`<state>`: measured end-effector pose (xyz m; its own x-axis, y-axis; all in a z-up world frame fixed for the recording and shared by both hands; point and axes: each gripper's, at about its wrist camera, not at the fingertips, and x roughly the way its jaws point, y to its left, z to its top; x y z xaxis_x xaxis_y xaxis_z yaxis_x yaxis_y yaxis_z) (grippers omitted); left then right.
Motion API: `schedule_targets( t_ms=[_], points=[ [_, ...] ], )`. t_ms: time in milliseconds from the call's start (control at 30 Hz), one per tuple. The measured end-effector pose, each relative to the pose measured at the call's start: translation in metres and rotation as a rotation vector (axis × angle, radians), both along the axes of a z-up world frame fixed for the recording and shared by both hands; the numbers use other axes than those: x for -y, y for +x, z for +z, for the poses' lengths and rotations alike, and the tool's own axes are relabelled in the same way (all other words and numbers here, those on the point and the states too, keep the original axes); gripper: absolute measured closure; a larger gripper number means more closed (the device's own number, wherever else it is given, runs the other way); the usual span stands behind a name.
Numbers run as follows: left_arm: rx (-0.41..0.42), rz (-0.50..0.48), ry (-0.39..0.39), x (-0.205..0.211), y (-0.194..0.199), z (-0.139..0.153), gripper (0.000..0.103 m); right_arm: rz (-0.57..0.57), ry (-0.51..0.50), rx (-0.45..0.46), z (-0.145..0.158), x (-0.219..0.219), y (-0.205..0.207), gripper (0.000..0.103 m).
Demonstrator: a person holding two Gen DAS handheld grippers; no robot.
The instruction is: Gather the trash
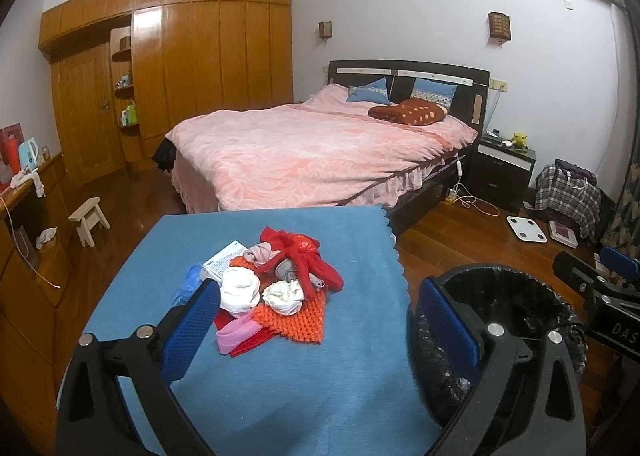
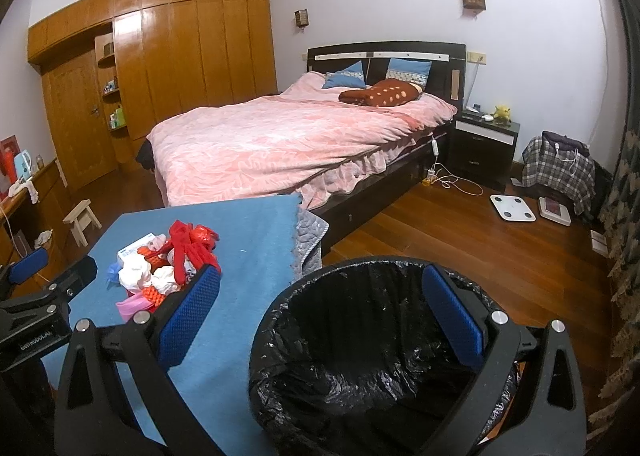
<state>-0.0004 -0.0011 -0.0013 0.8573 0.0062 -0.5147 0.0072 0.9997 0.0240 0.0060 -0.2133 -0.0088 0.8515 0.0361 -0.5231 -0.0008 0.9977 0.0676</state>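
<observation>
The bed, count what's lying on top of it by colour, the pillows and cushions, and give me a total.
Blue pillows: 2
Brown dotted cushion: 1
Total: 3, all at the head of the bed, on the pink blanket.

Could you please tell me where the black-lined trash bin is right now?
The trash bin stands on the wooden floor just right of the blue-covered table, filling the lower middle of the right wrist view; in the left wrist view it sits at lower right.
</observation>
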Motion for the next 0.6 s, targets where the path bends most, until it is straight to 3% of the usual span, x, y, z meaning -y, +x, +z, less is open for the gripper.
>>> schedule_targets(
  t_ms=[267, 600],
  points=[
    [-0.001, 0.011, 0.001, -0.006, 0.003, -0.006, 0.006, 0.009, 0.001, 0.003, 0.000, -0.008, 0.003, 0.004],
    [-0.037, 0.106, -0.025, -0.083, 0.026, -0.031, 0.006, 0.091, 0.001, -0.014, -0.018, -0.051, 0.038, 0.004]
  ],
)
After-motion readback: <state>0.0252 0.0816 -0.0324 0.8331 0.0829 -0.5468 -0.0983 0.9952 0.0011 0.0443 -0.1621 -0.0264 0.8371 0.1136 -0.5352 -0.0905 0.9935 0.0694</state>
